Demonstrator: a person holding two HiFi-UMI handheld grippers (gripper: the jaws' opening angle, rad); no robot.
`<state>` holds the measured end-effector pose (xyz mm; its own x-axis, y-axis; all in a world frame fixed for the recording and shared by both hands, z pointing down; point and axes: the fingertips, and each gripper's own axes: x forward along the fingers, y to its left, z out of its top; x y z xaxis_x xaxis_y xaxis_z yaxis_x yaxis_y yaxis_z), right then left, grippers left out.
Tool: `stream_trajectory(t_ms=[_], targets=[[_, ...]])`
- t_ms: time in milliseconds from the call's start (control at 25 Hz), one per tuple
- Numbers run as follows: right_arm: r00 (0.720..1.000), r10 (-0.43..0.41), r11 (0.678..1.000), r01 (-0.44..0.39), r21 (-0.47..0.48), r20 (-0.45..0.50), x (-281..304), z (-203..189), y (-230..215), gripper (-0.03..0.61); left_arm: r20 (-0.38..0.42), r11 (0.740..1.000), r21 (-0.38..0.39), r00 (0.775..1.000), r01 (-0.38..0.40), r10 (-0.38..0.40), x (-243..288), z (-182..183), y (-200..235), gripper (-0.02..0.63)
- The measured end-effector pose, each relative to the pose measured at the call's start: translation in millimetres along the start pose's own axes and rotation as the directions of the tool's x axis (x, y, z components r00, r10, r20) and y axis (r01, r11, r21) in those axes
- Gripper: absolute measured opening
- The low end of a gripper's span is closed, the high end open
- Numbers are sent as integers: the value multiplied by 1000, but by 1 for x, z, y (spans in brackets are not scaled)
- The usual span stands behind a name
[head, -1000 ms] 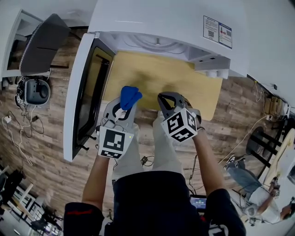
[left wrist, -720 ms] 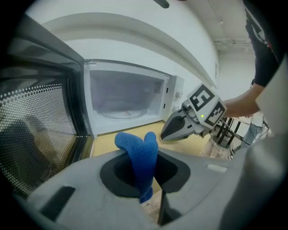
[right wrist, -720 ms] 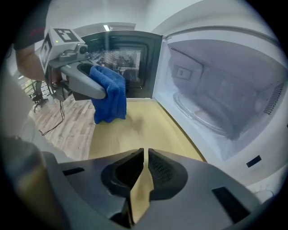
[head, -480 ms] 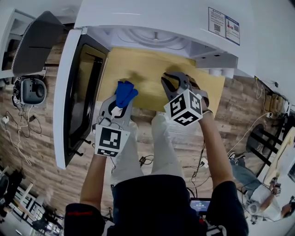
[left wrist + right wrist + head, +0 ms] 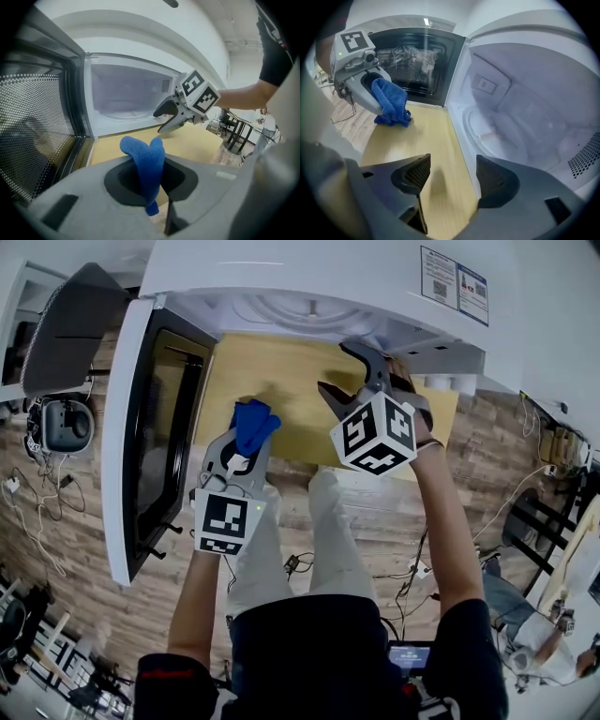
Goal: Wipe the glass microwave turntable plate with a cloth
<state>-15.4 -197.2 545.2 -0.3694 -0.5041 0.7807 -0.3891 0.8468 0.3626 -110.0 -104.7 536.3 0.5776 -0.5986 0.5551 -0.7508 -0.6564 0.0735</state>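
The left gripper [image 5: 154,201] has its jaws clamped on a blue cloth [image 5: 145,161], which stands up out of the grip in a soft folded loop. The right gripper [image 5: 451,178] has its jaws apart. They have just been opening, and nothing is between them; only the table [image 5: 417,140] and the sill of the microwave [image 5: 309,268] show through the gap.

The left gripper hangs over the front part of the yellow table, its cloth aimed toward the oven. The right one is further in, close to the open mouth of the microwave and pointing down toward the front of the cavity floor. The door [image 5: 159,427] stands swung wide on the person's left.

The glass turntable plate [image 5: 501,140] lies flat on the floor inside the cavity, apart from both grippers and not yet touched by the cloth.

The plate looks stiff, smooth and breakable, probably with some weight to it, and likely to slip under hard jaws. It sits loose on its support, so a wipe may make it turn or rock. The rim nearest the opening seems the sensible place to take hold, with one jaw above and one below the edge, gripping gently. The cloth is light and limp. It will fold under pressure, so it needs pressing flat against the glass.
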Motion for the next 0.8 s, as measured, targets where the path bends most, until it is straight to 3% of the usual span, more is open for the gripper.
stream_trajectory(t_ms=[400,800], targets=[[993,-93,984,80,-160,-72,9,-4,-16,316,-16,1000,0,1000,2,-2,6,-7,0,55],[987,-144,978,132,-161,-68,22,-5,-15,351,-23,1000,-9,1000,0,0,10,-11,-1,55]])
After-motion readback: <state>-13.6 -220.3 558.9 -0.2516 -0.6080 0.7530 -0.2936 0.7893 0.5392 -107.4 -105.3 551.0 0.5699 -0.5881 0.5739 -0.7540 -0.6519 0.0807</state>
